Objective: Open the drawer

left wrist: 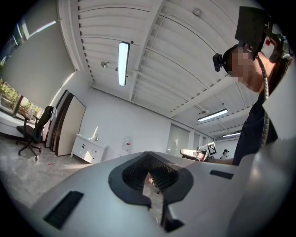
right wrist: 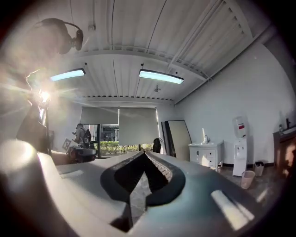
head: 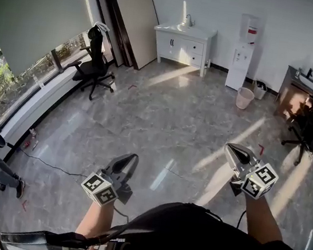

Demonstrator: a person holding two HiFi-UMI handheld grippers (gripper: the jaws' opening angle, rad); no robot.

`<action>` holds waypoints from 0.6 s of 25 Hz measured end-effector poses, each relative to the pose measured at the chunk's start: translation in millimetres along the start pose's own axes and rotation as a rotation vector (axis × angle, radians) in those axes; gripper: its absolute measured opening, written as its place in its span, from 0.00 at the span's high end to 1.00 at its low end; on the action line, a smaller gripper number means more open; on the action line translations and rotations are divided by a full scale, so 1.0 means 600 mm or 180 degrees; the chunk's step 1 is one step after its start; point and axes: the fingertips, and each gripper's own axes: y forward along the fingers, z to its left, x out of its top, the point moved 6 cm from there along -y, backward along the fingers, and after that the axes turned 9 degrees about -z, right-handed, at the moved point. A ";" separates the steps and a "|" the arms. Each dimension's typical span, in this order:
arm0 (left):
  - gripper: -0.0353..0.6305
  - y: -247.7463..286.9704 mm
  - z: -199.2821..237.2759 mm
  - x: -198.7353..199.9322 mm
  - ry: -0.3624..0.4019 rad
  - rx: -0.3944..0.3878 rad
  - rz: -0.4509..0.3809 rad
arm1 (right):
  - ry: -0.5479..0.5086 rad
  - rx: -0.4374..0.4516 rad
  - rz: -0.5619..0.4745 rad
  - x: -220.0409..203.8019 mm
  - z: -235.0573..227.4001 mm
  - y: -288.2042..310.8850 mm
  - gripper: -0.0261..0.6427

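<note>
The pale grey polished stone floor [head: 163,117] fills the room. Against the far white wall stands the low white wooden cabinet with a basin on top [head: 182,45], between a leaning beige board [head: 133,20] and a white water dispenser [head: 243,50]. Its long side runs along that wall. The small white drawers [head: 195,52] sit stacked at its right end. Their fronts face out into the room and look flush with the cabinet face.

Both tongs are well apart from the cabinet, with open floor between. The left gripper [head: 134,158] points roughly toward it, and the right gripper [head: 228,147] is angled up and to the left. Each has its jaws brought together, with nothing held.
</note>
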 end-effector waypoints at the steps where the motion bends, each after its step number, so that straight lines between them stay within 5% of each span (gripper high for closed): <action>1: 0.96 0.011 0.004 -0.007 -0.0017 0.0014 0.0012 | 0.0019 0.0006 0.0017 -0.004 -0.013 0.006 0.96; 9: 0.96 0.071 0.103 -0.012 -0.0075 0.0056 0.0022 | 0.0063 -0.0016 0.0154 -0.041 -0.075 0.099 0.96; 15: 0.96 0.095 0.260 0.022 -0.0133 -0.0077 -0.0020 | -0.0029 -0.0089 0.0124 -0.064 -0.076 0.247 0.96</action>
